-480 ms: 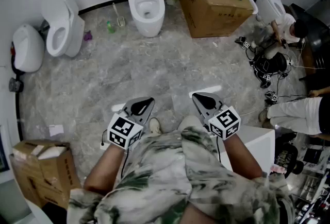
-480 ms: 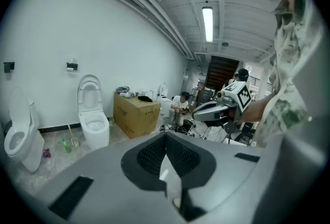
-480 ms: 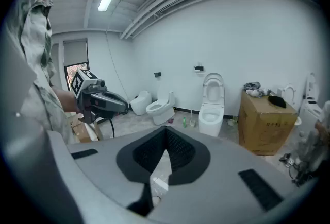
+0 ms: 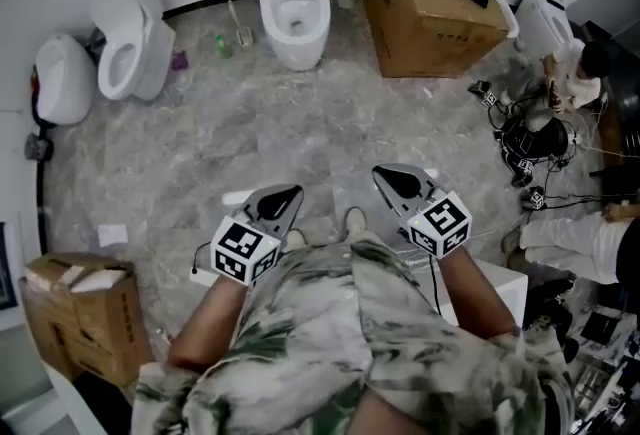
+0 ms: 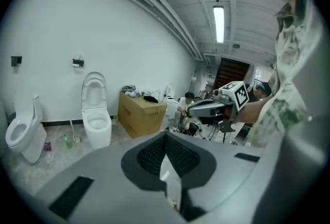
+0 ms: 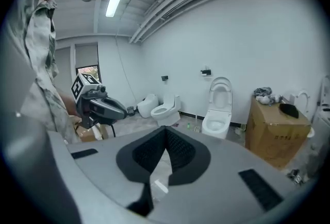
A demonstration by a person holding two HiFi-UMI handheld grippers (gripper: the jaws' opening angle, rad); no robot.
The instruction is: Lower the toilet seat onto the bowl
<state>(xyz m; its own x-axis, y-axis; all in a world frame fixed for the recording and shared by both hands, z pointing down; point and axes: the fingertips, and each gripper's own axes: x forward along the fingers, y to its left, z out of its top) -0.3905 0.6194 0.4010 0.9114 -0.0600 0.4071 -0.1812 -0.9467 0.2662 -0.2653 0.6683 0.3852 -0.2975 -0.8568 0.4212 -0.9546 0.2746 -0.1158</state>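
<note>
Saw bare floor [image 4: 300, 138] all the way to the open toilet [image 4: 293, 18]. Noted a cardboard box [image 4: 430, 13] just right of it, brush [image 4: 237, 27] and green bottle [image 4: 222, 45] just left.

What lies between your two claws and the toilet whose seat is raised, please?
Only bare grey floor, as the head view shows, separates the left claw and right claw from the toilet.
</note>
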